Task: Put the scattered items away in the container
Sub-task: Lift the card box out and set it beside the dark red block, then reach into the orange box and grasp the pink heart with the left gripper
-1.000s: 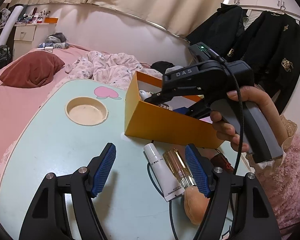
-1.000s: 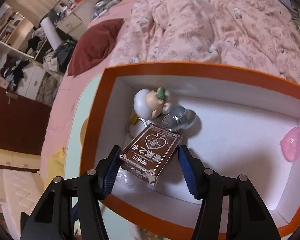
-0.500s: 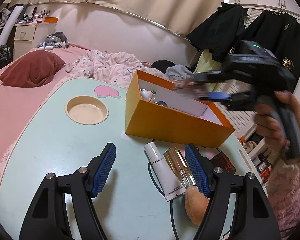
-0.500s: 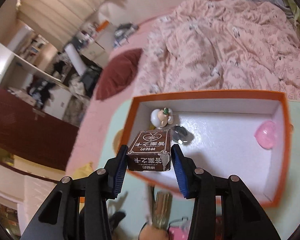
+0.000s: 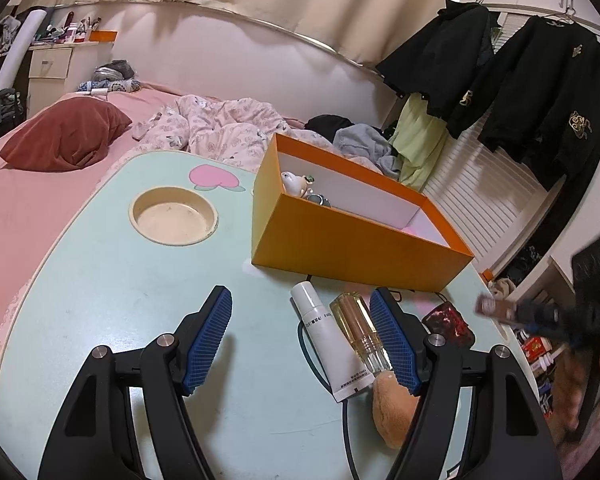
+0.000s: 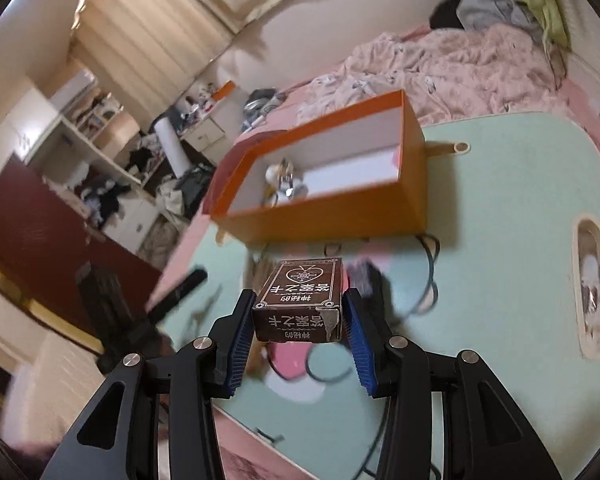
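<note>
An orange box (image 5: 352, 244) with a white inside stands on the mint table (image 5: 112, 280); a small figurine (image 5: 296, 182) and a round clear item lie in it. My right gripper (image 6: 298, 320) is shut on a brown card box (image 6: 300, 300), held above the table short of the orange box (image 6: 332, 204); it shows blurred at the right in the left wrist view (image 5: 496, 308). My left gripper (image 5: 300, 336) is open and empty above the table. A white tube (image 5: 328, 344) and a glass perfume bottle (image 5: 360, 332) lie between its fingers, near the right one.
A tan plush item (image 5: 392, 408), a dark red pouch (image 5: 448, 320) and a black cable (image 6: 428, 272) lie on the table. A round cup recess (image 5: 174, 216) is at the left. A bed with a pink quilt (image 5: 220, 128) lies beyond the table.
My right gripper has pulled back out of the orange box to the right with the brown card box still held. My left gripper has stayed put.
</note>
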A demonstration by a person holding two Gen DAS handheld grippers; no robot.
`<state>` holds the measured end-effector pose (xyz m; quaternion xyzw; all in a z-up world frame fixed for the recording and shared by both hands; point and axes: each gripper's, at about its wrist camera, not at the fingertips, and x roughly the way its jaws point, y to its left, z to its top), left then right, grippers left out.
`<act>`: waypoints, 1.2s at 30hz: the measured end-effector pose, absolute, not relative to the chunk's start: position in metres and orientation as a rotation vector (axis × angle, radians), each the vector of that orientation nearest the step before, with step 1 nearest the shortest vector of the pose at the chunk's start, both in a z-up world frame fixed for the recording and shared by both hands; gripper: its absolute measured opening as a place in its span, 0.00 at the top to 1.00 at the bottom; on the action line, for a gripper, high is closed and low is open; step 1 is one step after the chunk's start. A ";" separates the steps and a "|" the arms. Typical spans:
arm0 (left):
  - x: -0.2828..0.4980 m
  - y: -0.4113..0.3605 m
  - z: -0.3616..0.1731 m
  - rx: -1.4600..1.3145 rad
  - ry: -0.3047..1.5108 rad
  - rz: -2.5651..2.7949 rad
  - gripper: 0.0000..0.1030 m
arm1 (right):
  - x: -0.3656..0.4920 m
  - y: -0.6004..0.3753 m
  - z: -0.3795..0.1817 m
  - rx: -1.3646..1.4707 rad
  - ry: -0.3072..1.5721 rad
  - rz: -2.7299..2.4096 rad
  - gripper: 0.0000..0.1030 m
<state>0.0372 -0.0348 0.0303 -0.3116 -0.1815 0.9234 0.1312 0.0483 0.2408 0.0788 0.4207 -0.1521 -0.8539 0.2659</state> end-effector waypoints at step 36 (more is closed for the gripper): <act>-0.005 0.063 0.124 -0.972 -0.162 2.641 0.30 | 0.048 0.237 0.031 0.951 -0.253 -2.478 0.32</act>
